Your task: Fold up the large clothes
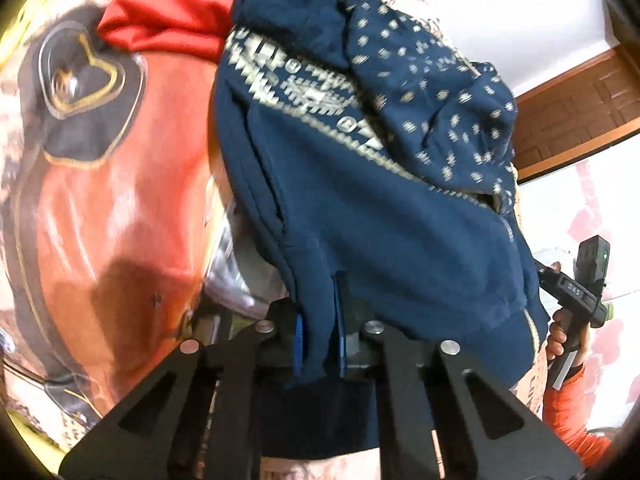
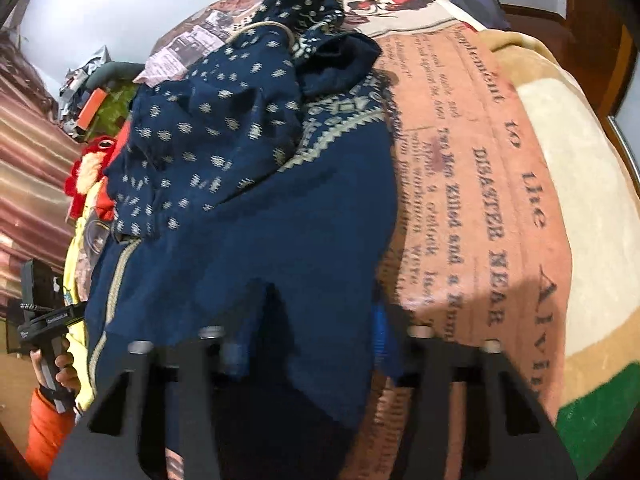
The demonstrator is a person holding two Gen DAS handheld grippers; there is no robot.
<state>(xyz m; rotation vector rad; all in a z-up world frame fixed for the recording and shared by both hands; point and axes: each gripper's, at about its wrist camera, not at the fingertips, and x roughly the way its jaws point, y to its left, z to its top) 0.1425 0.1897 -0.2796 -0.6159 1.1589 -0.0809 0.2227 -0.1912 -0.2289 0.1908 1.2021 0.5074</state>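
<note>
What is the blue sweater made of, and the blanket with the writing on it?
The blue sweater looks like soft knit or fleece, probably cotton: matte, with thick floppy folds and a woven-looking cream pattern. The blanket looks like plush printed fleece, since its letters look slightly fuzzy and the surface is not shiny. The left tool pinches the sweater's hem.

The navy garment (image 1: 380, 240) is soft matt knit cloth, fleecy, with cream woven patterning across its chest and hood; the red cloth (image 1: 168, 20) beside it looks smoother, with a faint sheen; the printed blanket (image 2: 480, 184) under them is plush, matt fabric; the left gripper (image 1: 318, 340) has matt black arms, shiny metal pins and blue pads (image 1: 298, 344); the door (image 1: 576, 116) is brown panelled wood, dull
</note>
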